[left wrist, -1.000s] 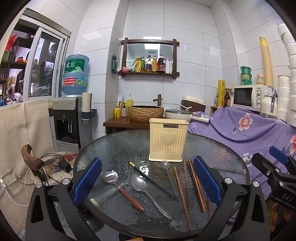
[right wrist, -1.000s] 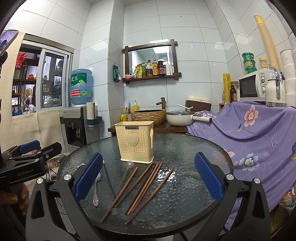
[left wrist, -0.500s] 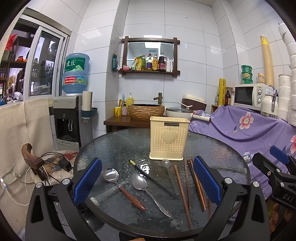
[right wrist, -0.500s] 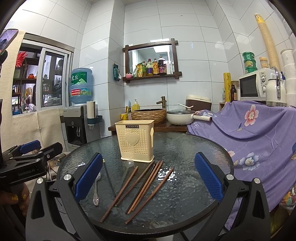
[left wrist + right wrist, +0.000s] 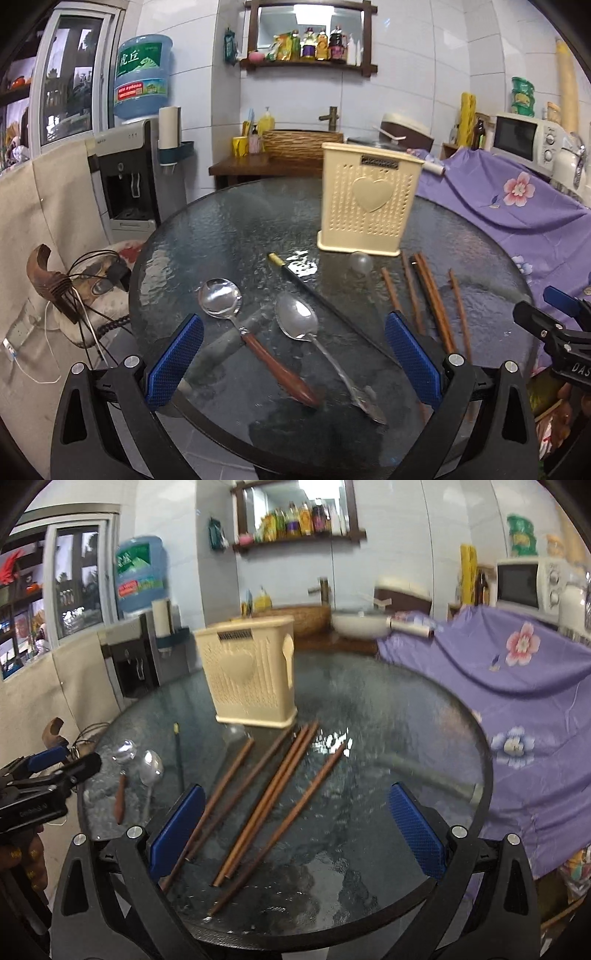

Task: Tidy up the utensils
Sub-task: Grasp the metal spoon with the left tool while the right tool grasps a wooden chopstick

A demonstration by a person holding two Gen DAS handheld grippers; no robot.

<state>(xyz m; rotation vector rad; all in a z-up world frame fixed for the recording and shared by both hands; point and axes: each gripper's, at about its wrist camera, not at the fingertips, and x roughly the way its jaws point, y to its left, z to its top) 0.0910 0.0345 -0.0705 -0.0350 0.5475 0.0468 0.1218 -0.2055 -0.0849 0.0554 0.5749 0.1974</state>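
A cream utensil holder [image 5: 367, 201] with a heart stands on the round glass table [image 5: 229, 229]; it also shows in the right wrist view [image 5: 251, 679]. In front of it lie a wooden-handled spoon [image 5: 255, 336], a metal spoon [image 5: 317, 343], a black chopstick [image 5: 325, 306], a clear plastic spoon [image 5: 361, 263] and several brown chopsticks [image 5: 432, 302]. My left gripper [image 5: 293, 360] is open and empty, above the two spoons. My right gripper [image 5: 295, 829] is open and empty, above the brown chopsticks [image 5: 280, 794].
A purple flowered cloth [image 5: 517, 206] covers the furniture to the right of the table. A water dispenser [image 5: 129, 166] stands at the left. A wooden counter with a woven basin [image 5: 301, 142] is behind the table. Cables and a wooden object [image 5: 55, 284] lie at the left.
Both grippers have moved forward and lower over the table. The spoons and chopsticks now lie between their open jaws. Nothing on the table has moved.
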